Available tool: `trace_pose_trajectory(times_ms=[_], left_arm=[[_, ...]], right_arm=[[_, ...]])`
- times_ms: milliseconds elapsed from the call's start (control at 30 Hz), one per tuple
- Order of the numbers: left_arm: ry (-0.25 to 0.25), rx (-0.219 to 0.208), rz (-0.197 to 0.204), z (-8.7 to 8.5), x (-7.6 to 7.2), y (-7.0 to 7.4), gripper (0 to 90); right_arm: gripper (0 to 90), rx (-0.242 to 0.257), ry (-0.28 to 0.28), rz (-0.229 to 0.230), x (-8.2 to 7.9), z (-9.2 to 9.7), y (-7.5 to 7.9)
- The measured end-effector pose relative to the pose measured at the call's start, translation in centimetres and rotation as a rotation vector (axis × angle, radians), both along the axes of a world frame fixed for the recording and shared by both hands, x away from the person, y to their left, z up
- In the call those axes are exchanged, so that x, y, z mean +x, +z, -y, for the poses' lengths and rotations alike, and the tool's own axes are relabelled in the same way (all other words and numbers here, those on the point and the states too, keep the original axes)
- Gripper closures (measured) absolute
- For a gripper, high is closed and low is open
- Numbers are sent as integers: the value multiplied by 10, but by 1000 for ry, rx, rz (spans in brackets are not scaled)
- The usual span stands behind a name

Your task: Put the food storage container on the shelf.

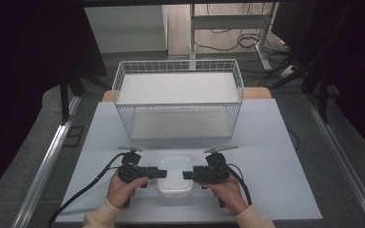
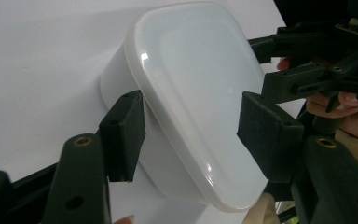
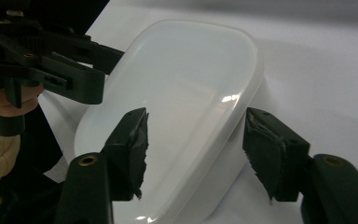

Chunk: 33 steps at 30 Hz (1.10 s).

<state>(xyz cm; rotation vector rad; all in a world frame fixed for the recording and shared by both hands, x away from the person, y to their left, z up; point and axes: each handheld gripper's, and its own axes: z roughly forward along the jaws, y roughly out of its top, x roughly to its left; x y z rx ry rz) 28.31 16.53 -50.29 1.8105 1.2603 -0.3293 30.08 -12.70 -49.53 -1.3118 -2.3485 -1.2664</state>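
The left gripper, a black two-jaw tool held in the person's left hand, points right at the left end of a white translucent plastic box with a rounded, closed lid. In the left gripper view, its jaws stand apart on either side of the box's near end, the left pad close against the box wall; I cannot tell whether either pad touches. The right gripper, also black and held in the person's right hand, points left at the box's opposite end. In the right gripper view, its jaws are spread wide around that end of the box, with a visible gap at the right pad, whose facing looks torn.

The box sits on a pale blue-grey table top, near the front edge, between the two grippers. Behind it, well apart, stands a white wire basket with a white sheet lining its floor. Cream sleeve cuffs show at the bottom edge.
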Motion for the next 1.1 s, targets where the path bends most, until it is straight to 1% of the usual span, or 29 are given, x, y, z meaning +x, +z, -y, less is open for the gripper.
trace_pose_trajectory(times_ms=[67,133,200,267,333,467,533,833,967,1033,1100], left_arm=[[13,16,4,0,-1,0,473],[20,30,7,0,-2,0,531],[26,28,8,0,-3,1,553],[29,27,13,-1,-5,3,571],[39,28,29,-2,-8,5,612],[41,21,40,-3,-12,8,651],[38,18,47,-3,-15,11,671],[27,-28,94,-9,-24,21,764],[29,-27,111,-11,-25,23,802],[29,-22,116,-11,-25,24,807],[29,-23,118,-11,-26,24,808]], right_arm=[[460,-2,-11,0,0,1,0],[542,14,-32,-4,-1,4,1],[564,22,-40,-12,-1,6,1],[599,46,-56,-30,-1,9,1],[632,75,-69,-48,-2,12,0],[674,112,-81,-64,-5,17,1],[687,115,-82,-60,-7,18,2],[745,118,-91,-15,-15,21,10],[779,126,-86,3,-17,22,13],[783,117,-82,23,-18,21,15],[783,114,-81,28,-18,21,15]])
